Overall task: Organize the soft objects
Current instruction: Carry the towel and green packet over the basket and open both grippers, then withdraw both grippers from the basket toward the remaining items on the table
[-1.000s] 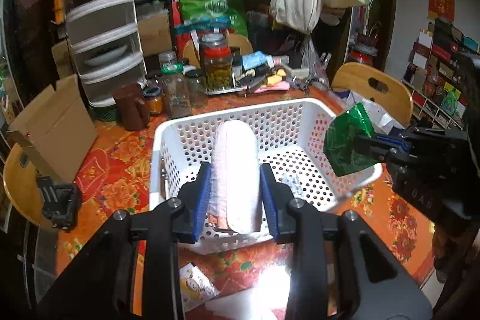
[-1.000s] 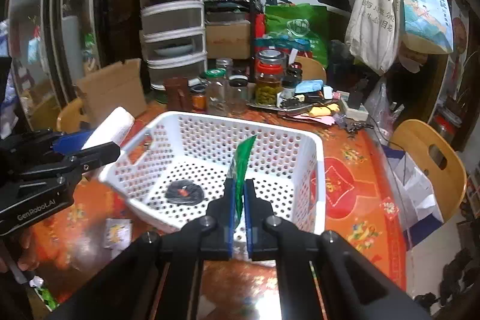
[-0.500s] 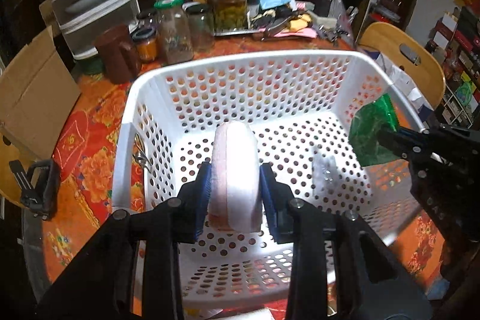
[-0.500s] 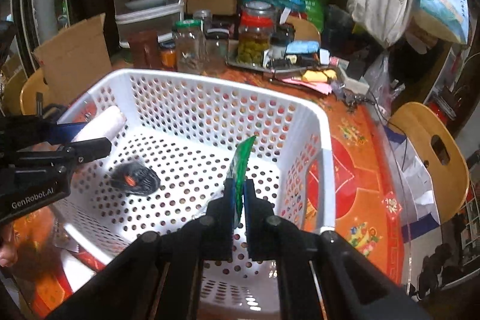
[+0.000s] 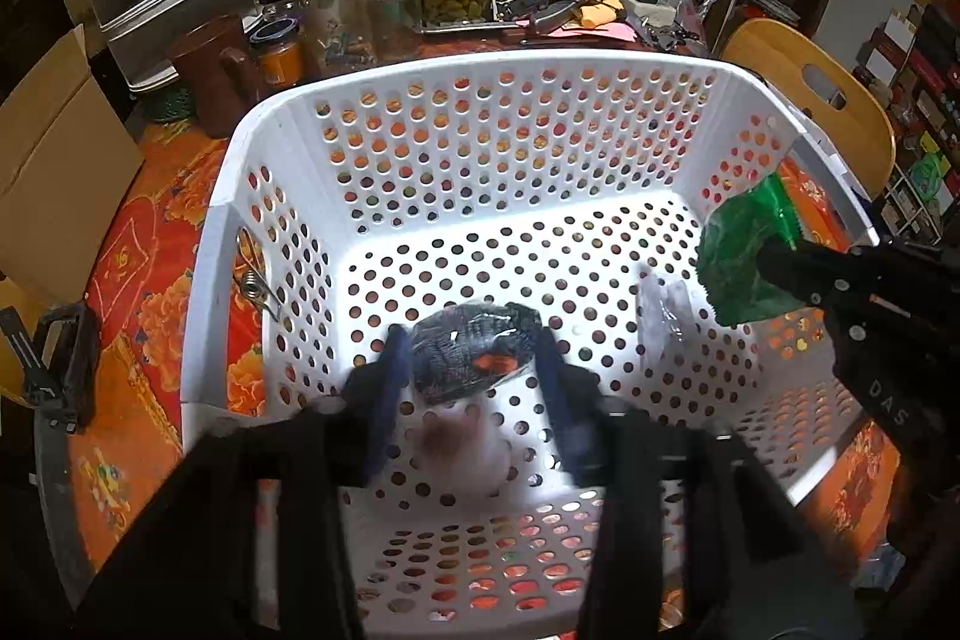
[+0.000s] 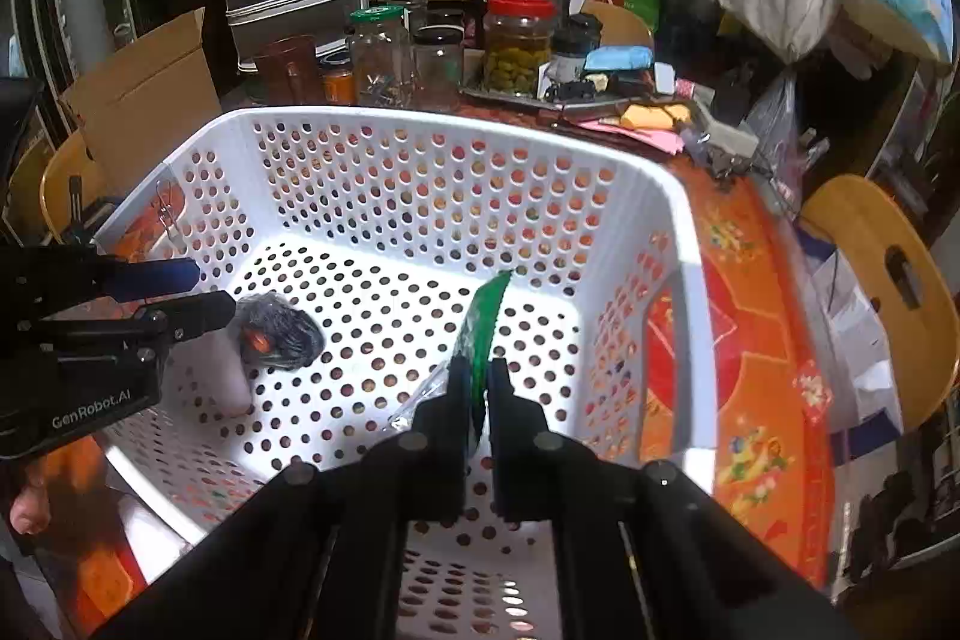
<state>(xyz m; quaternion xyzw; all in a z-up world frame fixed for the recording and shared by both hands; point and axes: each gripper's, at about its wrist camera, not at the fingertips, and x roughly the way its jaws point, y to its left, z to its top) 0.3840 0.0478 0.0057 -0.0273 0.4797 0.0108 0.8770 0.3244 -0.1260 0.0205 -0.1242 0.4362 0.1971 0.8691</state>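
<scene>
My left gripper (image 5: 474, 388) hangs low inside the white basket (image 5: 510, 67), its jaws opening. The white roll (image 6: 225, 370) lies loose between and below the blurred fingers, on the basket floor and not pinched. Just ahead of those fingers sits a dark wrapped bundle (image 5: 474, 349). My right gripper (image 6: 477, 391) is pressed together on a green packet (image 6: 483, 316), which sticks up ahead of its tips above the floor. A clear bag (image 5: 663, 310) lies below that packet.
</scene>
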